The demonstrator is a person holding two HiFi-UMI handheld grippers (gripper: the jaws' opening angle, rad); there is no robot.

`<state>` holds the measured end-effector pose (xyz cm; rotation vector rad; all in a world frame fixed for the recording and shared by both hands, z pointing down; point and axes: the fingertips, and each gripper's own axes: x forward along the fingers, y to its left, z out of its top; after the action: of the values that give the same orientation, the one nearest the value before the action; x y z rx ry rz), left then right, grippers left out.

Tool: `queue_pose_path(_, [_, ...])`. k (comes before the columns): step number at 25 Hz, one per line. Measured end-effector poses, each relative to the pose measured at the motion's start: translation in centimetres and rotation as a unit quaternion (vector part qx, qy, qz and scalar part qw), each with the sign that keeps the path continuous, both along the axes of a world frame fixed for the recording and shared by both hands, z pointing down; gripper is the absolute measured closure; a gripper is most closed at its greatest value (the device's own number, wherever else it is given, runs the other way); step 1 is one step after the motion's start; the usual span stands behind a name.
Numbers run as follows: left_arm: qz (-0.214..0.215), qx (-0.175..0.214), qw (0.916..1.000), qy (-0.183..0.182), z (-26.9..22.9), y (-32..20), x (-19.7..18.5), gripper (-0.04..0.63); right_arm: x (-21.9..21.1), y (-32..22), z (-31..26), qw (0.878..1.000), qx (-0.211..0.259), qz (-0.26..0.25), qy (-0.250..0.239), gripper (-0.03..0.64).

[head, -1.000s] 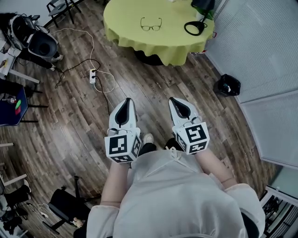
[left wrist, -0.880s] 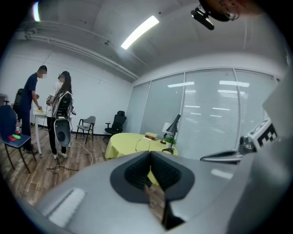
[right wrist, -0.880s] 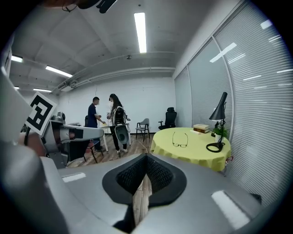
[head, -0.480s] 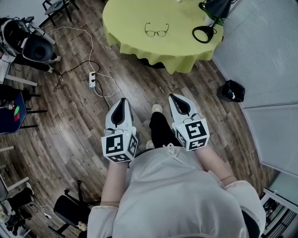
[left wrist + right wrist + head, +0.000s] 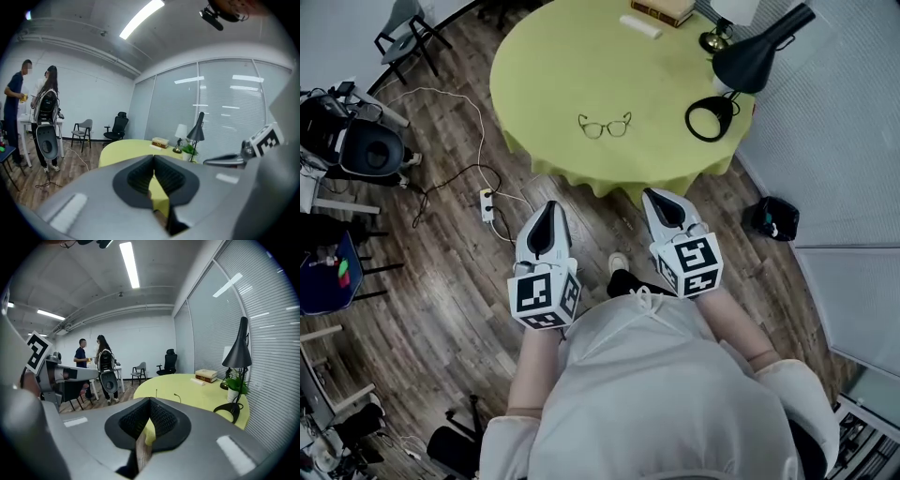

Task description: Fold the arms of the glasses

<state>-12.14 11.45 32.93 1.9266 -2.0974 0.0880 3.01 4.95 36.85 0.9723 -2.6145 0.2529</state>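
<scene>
Reaching the glasses [image 5: 605,126] is judged to be the step in hand; how is it done well?

Both grippers should be brought over the near edge of the table [image 5: 544,84], and the jaws parted before the frame is met. At present the left gripper [image 5: 551,208] and the right gripper [image 5: 662,199] are held over the floor, short of the table, each with its jaws pressed together and nothing between them.

Is that borne out in the gripper views?

Yes. In each, the dark pads [image 5: 140,176] are seen meeting at the tips, with only table and floor beyond.

Where are the glasses placed?

They are set on the yellow-green table, toward its front edge, well apart from the black lamp [image 5: 741,66] at the right and the book [image 5: 666,9] at the far side.

How are they oriented?

The long axis, across the 2 lenses, runs left to right in the head view, about parallel to the near edge. The front is turned toward the person, and the 2 arms are spread open, pointing toward the far side.

What follows for the grip?

The frame is probably best steadied at 1 end while the opposite arm is swung inward. Light pressure is advised, since thin wire is likely to bend.
</scene>
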Motion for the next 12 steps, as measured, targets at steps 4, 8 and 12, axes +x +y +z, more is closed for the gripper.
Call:
queue_pose_path(4, [0.008, -0.001, 1.0000, -0.003, 0.0, -5.7, -0.2, 0.588, 0.0, -6.1, 0.1, 1.000, -0.004, 0.009, 0.003, 0.618])
queue_pose_path(8, [0.015, -0.011, 0.9998, -0.007, 0.1, -9.7, -1.2, 0.588, -0.7, -9.7, 0.6, 1.000, -0.019, 0.013, 0.008, 0.618])
queue_pose_path(12, [0.023, -0.019, 0.9995, -0.008, 0.5, -13.3, -2.8, 0.588, -1.2, -13.3, 0.9, 0.999, -0.023, 0.028, 0.012, 0.618])
